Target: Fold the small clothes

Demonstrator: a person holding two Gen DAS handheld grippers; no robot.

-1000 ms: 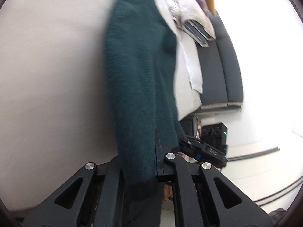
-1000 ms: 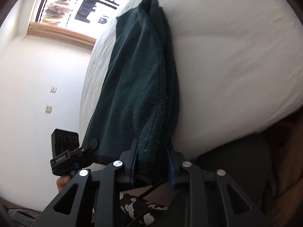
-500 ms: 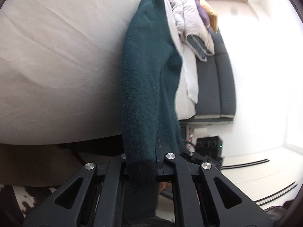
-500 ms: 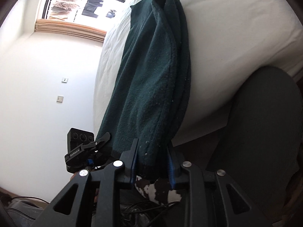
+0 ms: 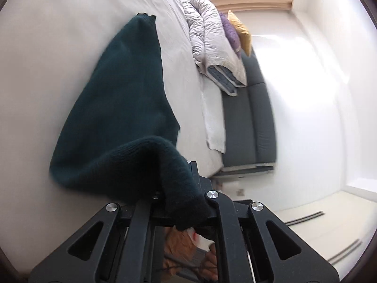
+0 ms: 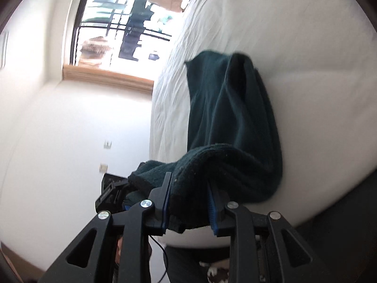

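Over white bed point(image 5: 70, 35) — sweater point(image 5: 122, 118) hem now lifted, curling back — both jaws clamped.

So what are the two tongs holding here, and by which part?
Both grip the dark green knit sweater by its near edge: left tongs and right tongs at separate spots.

Left claw point(image 5: 181, 188) clamped tight on a dark green sweater's point(image 5: 122, 118) edge, right claw point(image 6: 188, 202) gripping a thicker bunch, both angled slightly downward
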